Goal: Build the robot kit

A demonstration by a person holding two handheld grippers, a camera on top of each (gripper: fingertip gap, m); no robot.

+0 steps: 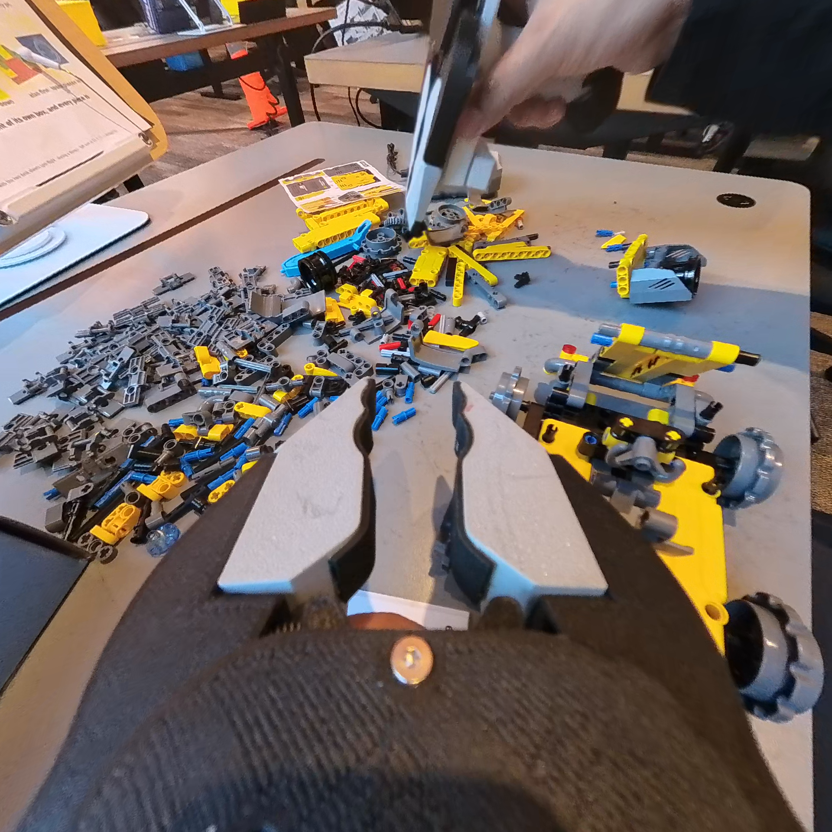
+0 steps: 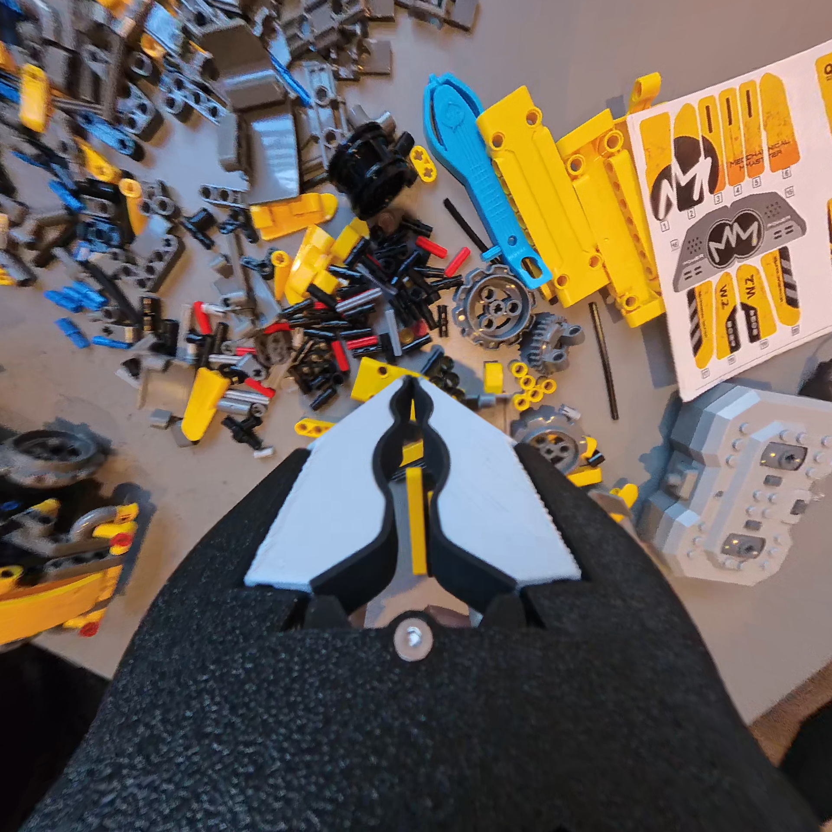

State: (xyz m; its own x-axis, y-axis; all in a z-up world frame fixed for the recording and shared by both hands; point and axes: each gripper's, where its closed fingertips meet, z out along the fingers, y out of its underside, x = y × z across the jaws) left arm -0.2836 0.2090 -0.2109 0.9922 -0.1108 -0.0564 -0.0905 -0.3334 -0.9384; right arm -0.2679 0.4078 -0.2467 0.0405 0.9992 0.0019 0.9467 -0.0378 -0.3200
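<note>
Right wrist view: right gripper (image 2: 410, 382) jaws are pinching shut among loose pieces (image 2: 360, 288), maybe holding nothing; left gripper (image 1: 413, 385) jaws are hanging wide, empty.

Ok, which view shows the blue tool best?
The right wrist view: the blue tool lies whole, close and sharp beside the yellow panels. In the left wrist view the blue tool is far, small and partly hidden by a black wheel.
</note>
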